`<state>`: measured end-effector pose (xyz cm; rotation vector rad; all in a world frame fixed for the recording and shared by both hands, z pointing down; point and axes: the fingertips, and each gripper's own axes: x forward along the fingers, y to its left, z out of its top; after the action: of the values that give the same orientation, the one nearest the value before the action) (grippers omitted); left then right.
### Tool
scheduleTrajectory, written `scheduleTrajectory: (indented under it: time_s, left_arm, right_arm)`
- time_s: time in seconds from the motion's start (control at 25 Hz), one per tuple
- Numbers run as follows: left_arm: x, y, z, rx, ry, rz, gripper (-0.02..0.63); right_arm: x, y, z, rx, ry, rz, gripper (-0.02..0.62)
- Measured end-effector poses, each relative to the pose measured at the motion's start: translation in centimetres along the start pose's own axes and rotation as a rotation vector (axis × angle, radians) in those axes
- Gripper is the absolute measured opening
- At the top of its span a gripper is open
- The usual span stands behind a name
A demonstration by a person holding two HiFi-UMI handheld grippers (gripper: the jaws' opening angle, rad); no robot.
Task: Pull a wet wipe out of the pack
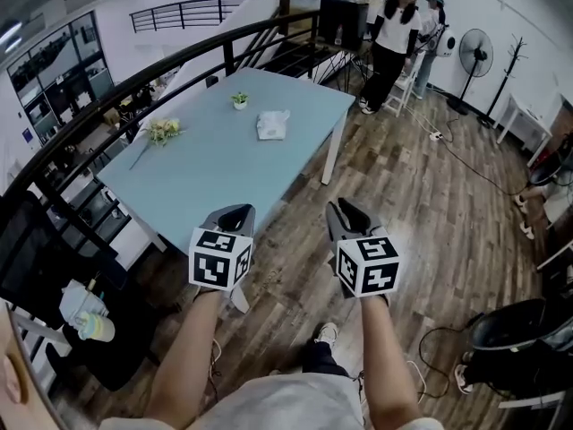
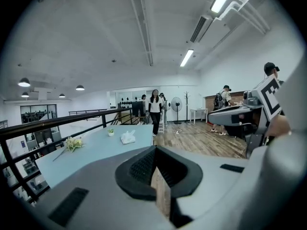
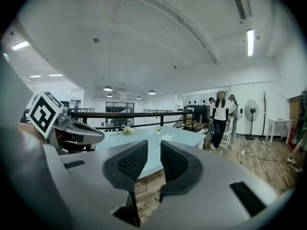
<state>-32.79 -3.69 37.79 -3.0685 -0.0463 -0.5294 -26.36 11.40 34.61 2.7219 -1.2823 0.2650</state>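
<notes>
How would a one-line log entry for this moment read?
left tongs: shut, empty | right tongs: slightly open, empty | pack: on table, untouched

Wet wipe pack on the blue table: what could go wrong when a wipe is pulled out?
Nothing holds the wet wipe pack down on the table; a pull with one gripper may lift the whole pack. The potted plant stands near it and could be knocked over.
</notes>
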Motion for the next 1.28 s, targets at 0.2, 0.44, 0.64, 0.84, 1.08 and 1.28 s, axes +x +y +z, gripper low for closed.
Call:
scheduleTrajectory:
  time_s: [0.2,0.44,0.64,0.84,1.08,1.28]
  left_arm:
    - [2.8,-0.4,0.7,0.013,0.001,0.0,-0.008]
    - [7.2,0.0,2.1,0.007,0.01,0.031,-0.008]
    - [11.1,0.2,3.2,-0.011,0.016,0.062,-0.008]
    - [14.8,0.3,4.6,-0.033,0.02,0.101,-0.008]
    - [18.0,0.4,5.9,-0.042,0.028,0.143,-0.008]
    - [20.0,0.3,6.8,-0.052,0.027,0.18,-0.008]
  right_arm:
    - [1.7,-2.0,-0.4,0.018,-0.007,0.014,0.08]
    - [4.8,-6.2,0.2,0.027,-0.021,0.028,0.091]
    - [7.8,-9.7,0.5,0.023,-0.015,0.057,0.116]
    - [10.7,-12.9,1.2,0.011,-0.011,0.096,0.131]
    - [13.3,-15.8,1.4,0.011,-0.001,0.145,0.166]
    - [15.1,-17.7,1.7,0.012,0.001,0.191,0.195]
